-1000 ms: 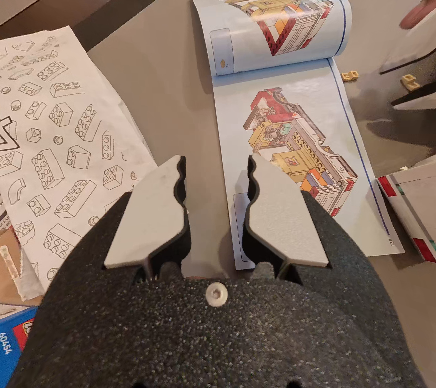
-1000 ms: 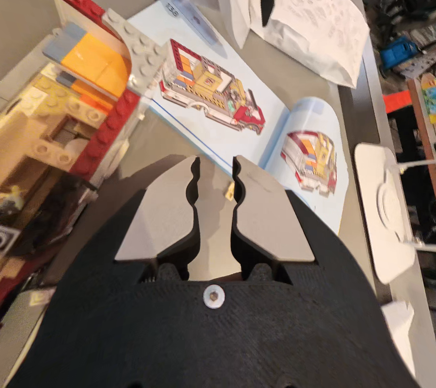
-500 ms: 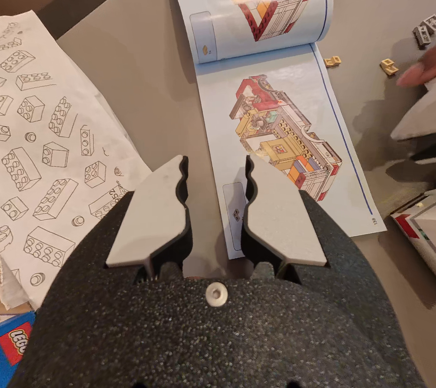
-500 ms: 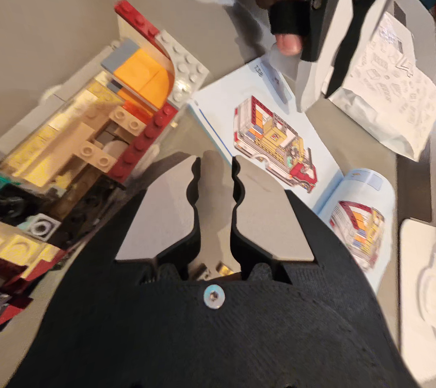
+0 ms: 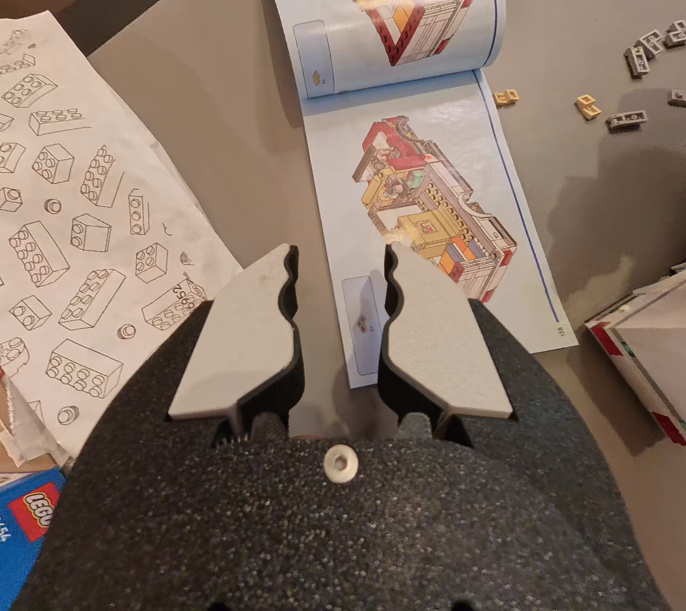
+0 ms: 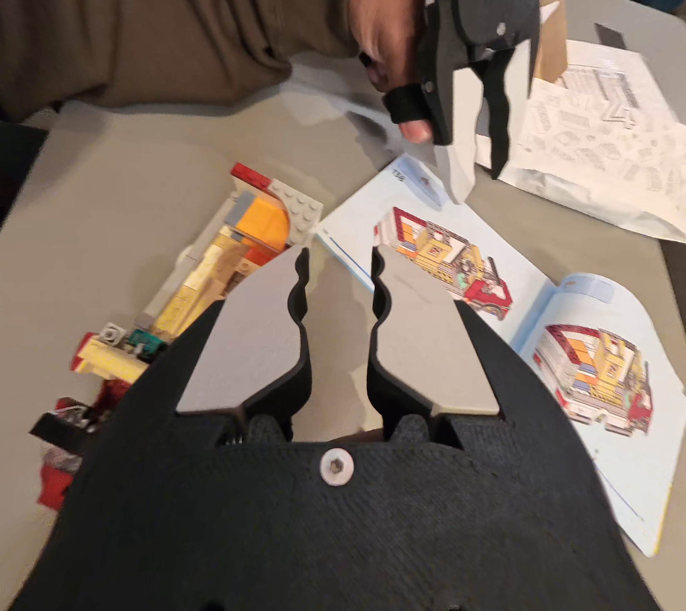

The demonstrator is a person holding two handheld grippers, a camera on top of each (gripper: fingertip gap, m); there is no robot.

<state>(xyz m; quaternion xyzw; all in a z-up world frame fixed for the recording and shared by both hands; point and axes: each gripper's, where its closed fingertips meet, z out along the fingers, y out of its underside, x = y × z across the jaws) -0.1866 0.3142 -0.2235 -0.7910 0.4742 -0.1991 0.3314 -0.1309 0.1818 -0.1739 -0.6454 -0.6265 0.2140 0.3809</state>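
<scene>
The left gripper point(image 5: 339, 251) is held above the table point(image 5: 222, 80) with its jaws apart and nothing between them; its tips hang over the near left edge of the open booklet point(image 5: 427, 229), which lies flat with its far page curled over. A white paper bag point(image 5: 67, 207) printed with brick outlines lies just left, and a blue box point(image 5: 22, 533) is seen at the near left corner. Small tan and grey bricks point(image 5: 586, 106) are scattered beyond the booklet's right edge.

The right gripper point(image 6: 338, 253) is also held apart and empty, over bare table between the part-built brick model point(image 6: 237, 259) and the booklet point(image 6: 482, 259). The model is blurred, so its details are perhaps unreliable. The left gripper point(image 6: 479, 162) is seen farther off, held in a hand point(image 6: 393, 36) over the booklet's corner.
</scene>
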